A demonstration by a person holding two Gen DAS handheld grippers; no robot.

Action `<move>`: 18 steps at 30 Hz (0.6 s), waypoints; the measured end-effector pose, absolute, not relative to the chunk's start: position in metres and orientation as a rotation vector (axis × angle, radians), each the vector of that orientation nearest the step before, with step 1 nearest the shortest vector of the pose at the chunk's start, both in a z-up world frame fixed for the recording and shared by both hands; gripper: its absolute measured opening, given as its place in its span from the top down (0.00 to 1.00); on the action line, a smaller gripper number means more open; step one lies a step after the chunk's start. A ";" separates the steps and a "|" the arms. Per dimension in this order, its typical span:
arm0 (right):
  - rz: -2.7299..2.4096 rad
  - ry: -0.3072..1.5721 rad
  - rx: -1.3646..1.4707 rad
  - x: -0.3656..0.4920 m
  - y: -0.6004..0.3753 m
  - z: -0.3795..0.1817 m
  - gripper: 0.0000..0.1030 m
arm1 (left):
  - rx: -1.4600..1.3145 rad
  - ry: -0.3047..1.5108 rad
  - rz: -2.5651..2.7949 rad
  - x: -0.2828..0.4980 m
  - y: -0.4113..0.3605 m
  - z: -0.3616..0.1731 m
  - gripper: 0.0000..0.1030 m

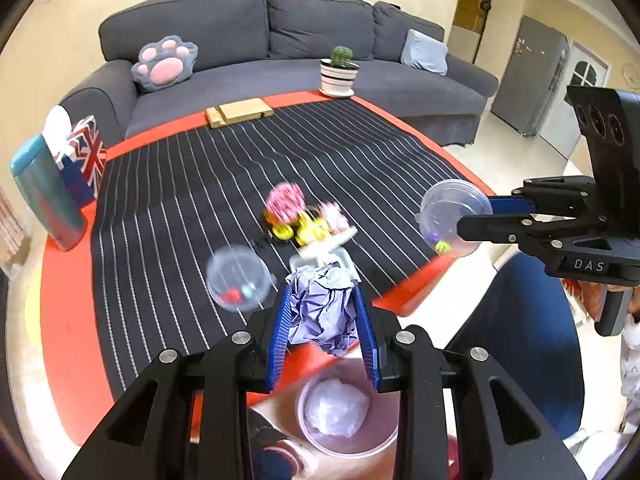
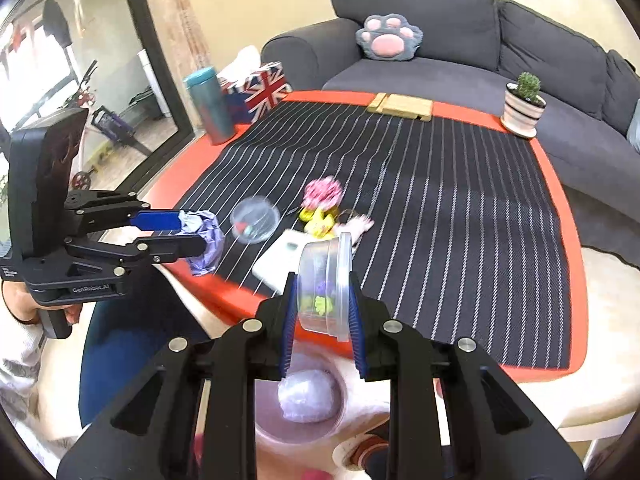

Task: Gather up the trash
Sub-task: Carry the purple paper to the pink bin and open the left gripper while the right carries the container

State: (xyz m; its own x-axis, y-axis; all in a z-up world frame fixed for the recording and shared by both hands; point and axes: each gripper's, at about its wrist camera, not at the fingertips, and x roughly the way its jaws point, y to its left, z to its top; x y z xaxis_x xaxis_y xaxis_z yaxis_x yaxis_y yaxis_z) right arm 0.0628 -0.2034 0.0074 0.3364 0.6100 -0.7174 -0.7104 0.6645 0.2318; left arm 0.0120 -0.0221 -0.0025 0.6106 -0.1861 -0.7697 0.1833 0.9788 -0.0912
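My left gripper point(image 1: 324, 320) is shut on a crumpled purple paper ball point(image 1: 324, 312) and holds it past the table's near edge, above a round bin point(image 1: 352, 444). The bin holds a pale crumpled wad point(image 1: 338, 406). My right gripper point(image 2: 322, 316) is shut on a clear plastic cup point(image 2: 326, 284) with small coloured bits inside, also above the bin point(image 2: 264, 424). The right gripper also shows in the left wrist view point(image 1: 476, 216), the left gripper in the right wrist view point(image 2: 192, 228). Another clear plastic cup point(image 1: 238, 278) lies on the striped cloth.
On the striped cloth point(image 1: 224, 168) lie a pink and yellow toy point(image 1: 296, 216) and a white flat device point(image 2: 280, 258). At the table's edges stand a potted cactus point(image 1: 339, 70), wooden blocks point(image 1: 238, 112), a flag tissue box point(image 1: 82, 156) and a teal bottle point(image 1: 44, 192). A grey sofa point(image 1: 280, 40) is behind.
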 end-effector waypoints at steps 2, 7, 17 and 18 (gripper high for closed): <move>0.868 0.873 -0.135 0.051 -0.206 0.001 0.77 | -0.001 0.891 -0.221 0.003 -0.027 -0.008 0.70; 0.884 0.891 -0.124 0.027 -0.211 -0.017 0.77 | -0.018 0.908 -0.245 -0.017 -0.038 -0.026 0.70; 0.905 0.938 -0.112 -0.001 -0.216 -0.043 0.77 | -0.048 0.976 -0.302 -0.040 -0.055 -0.062 0.69; 0.908 0.942 -0.109 -0.003 -0.217 -0.045 0.77 | -0.049 0.980 -0.308 -0.042 -0.056 -0.064 0.66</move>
State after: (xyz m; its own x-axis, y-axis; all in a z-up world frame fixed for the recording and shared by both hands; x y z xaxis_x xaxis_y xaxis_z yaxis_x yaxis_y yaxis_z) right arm -0.0028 -0.2168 -0.0449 0.2601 0.6245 -0.7365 -0.7136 0.6382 0.2891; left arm -0.0416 -0.0562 -0.0642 0.5176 -0.2785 -0.8090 0.2344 0.9555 -0.1790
